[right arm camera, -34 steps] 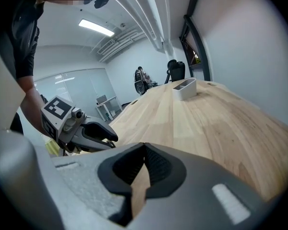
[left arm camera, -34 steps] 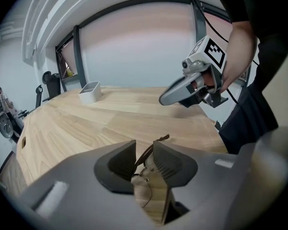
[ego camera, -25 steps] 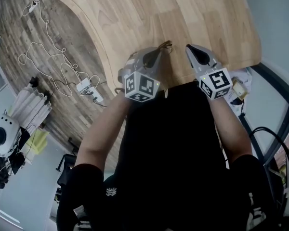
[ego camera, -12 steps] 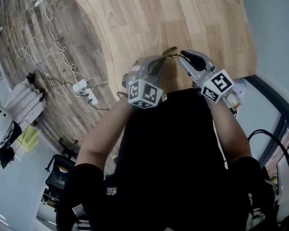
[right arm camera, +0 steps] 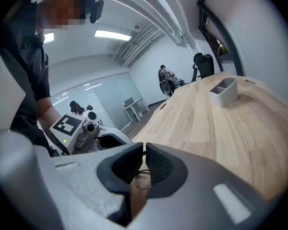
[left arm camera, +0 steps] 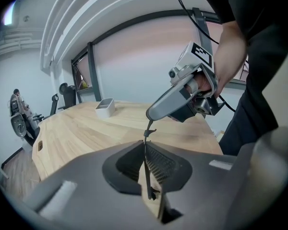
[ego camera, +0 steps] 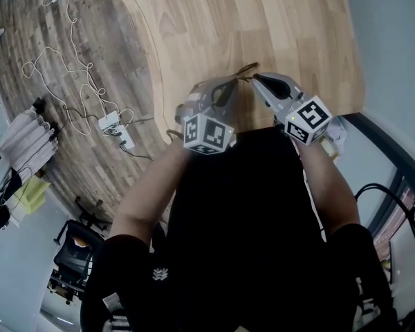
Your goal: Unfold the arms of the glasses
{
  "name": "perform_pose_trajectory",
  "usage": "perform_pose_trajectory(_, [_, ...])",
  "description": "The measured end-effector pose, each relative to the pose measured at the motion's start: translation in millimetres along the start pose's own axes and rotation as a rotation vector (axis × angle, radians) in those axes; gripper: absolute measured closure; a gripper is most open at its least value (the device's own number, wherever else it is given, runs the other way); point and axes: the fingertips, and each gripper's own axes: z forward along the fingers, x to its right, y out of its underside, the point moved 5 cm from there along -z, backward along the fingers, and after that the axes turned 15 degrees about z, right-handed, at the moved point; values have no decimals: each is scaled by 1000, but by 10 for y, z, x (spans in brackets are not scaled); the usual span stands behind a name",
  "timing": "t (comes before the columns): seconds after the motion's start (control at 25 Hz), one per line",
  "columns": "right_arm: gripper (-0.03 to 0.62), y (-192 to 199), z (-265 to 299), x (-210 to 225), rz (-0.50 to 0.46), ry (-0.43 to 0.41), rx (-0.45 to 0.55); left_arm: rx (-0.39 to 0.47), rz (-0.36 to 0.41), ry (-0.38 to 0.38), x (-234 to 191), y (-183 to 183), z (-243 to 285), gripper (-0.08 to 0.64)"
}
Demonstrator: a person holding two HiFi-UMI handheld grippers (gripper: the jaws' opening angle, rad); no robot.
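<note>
**A:** Where are the glasses just now?

**B:** The glasses [ego camera: 247,70] are up between the two tools. They sit over the near edge of the wooden desk [ego camera: 214,19], just in front of the person's black shirt [ego camera: 242,206].

**A:** And the left tongs?

**B:** The left tongs [left arm camera: 146,150] are pressed together on a thin dark arm [left arm camera: 147,171] of the glasses. That arm runs straight up out of the pads towards the other tool's tip.

**A:** So the right one has hold too?

**B:** Yes. The right tongs [right arm camera: 144,150] are closed to a sliver. In the left gripper view their tip pinches the far end of the same thin piece. The two tips nearly meet, and both tools angle inward and somewhat downward.

**A:** Are the glasses resting on the wood?

**B:** No, they are held off it. The desk top shows behind and below them.

**A:** Anything else on the desk?

**B:** A small white container [right arm camera: 224,91] stands well away, towards the far end.

**A:** And off the desk?

**B:** A pale cable [ego camera: 62,75] loops over the plank floor to a white power strip [ego camera: 114,123].
</note>
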Motion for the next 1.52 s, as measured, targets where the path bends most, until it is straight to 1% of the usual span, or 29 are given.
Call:
perform_pose_trajectory(0.12, [574,-40,29,-97,-56,4,2,7,-8,-17,-17,11,-49,540])
perform_pose_trajectory(0.32, [575,-63,96,-315,-160,0,-19,-4,-9,-8,29,68,-228,515])
perform_pose_trajectory(0.56, [575,-65,180,-618,-258,-24,-52,-36,-46,-53,102,252,-626,508])
perform_pose_trajectory(0.76, [575,20,201,-824,-339,-31,-90,-34,-74,-87,205,318,-854,508])
perform_pose_trajectory(0.88, [575,77,176,-925,-357,-34,-98,-22,-81,-91,257,307,-910,508])
perform_pose_trajectory(1.0, [575,148,148,-1018,-363,-31,-110,-6,-70,-90,285,271,-951,508])
perform_pose_trajectory(1.24, [574,266,93,-1125,-382,-36,-93,8,-58,-88,350,276,-1038,508])
perform_pose_trajectory(1.4, [574,296,92,-1267,-351,-40,-93,7,-57,-71,443,302,-1110,508])
perform_pose_trajectory(1.52, [574,364,104,-1278,-363,-42,-99,6,-55,-55,487,331,-1128,508])
